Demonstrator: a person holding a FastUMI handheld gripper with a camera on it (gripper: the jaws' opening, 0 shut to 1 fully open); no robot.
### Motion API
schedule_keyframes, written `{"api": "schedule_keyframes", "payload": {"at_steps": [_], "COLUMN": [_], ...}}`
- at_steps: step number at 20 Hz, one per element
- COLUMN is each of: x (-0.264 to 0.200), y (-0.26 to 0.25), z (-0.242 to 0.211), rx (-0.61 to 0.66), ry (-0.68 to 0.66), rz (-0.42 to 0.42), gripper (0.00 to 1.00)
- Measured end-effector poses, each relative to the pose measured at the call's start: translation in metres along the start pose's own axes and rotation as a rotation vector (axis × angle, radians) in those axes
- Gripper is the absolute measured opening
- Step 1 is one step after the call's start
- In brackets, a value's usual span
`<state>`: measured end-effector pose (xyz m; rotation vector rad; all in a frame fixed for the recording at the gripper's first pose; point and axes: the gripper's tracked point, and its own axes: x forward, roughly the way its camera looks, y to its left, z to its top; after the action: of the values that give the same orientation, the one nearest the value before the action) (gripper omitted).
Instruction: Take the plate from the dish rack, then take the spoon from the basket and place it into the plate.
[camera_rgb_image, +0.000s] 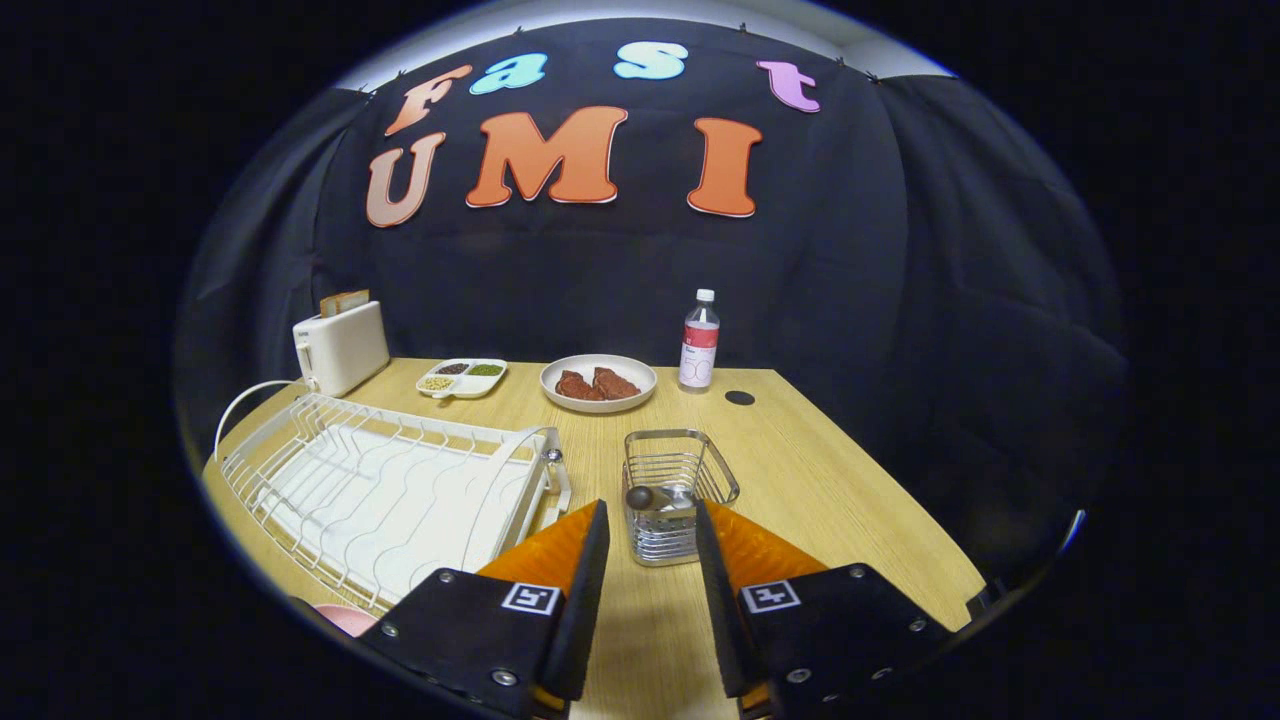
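1. A toaster (341, 347) holding bread stands at the table's (820, 480) far left corner, behind a white dish rack (385, 495); a pink plate's (345, 617) edge shows just below the rack.
2. The gripper (652, 520) hangs with fingers spread apart, gripping nothing; between their tips sits the wire basket (675, 492) holding the spoon (655, 497).
3. Beyond stand a dish of meat (598, 383) and a bottle (699, 341).

Claw camera looks forward, down over the table (800, 450)

Wooden table (800, 480) with rack (390, 500), basket (675, 495), toaster (340, 347).
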<state>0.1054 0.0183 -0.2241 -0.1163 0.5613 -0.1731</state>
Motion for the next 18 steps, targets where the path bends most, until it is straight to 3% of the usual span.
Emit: {"api": "schedule_keyframes", "payload": {"at_steps": [6,12,18], "x": [0.020,0.030,0.035], "y": [-0.005,-0.011,-0.014], "z": [-0.004,0.001,0.012], "rx": [-0.038,0.004,-0.003], "ry": [-0.005,-0.027,-0.007], "rz": [-0.025,-0.028,-0.015], "gripper": [0.34,0.14,0.10]}}
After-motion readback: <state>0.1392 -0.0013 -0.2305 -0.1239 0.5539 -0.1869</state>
